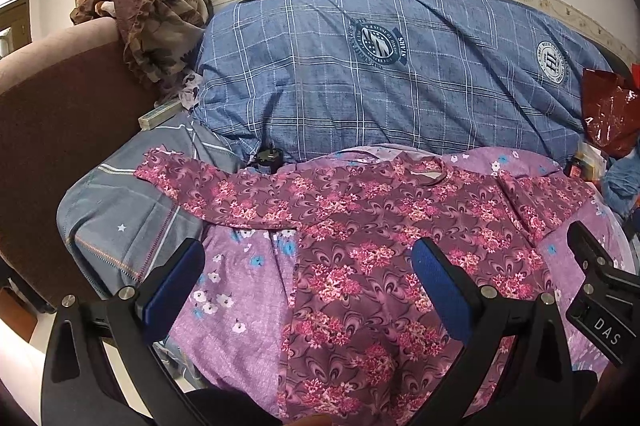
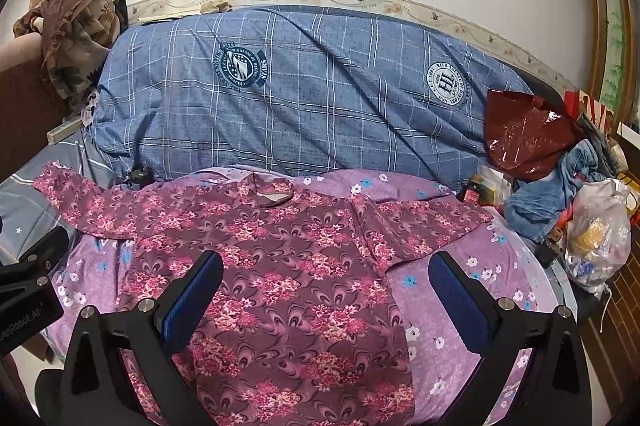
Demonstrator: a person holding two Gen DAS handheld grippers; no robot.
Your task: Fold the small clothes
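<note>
Fold not begun. Shirt (image 1: 360,226) flat on sheet (image 1: 240,290), spread ahead of and beneath both pairs of fingers. Left gripper (image 1: 308,286) and right gripper (image 2: 326,290) gaping, empty. Next, probably: pinching a sleeve or hem.

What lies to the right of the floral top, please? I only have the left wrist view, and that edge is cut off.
Observer: A clear plastic bag full of items sits beyond the bed's right edge.
Operator: Is the top's right sleeve spread out?
Observer: The right sleeve lies folded in across the floral top, with its cuff toward the hem.
Operator: And is the right gripper open?
Observer: Yes, the right gripper hovers open over the top, holding nothing.
</note>
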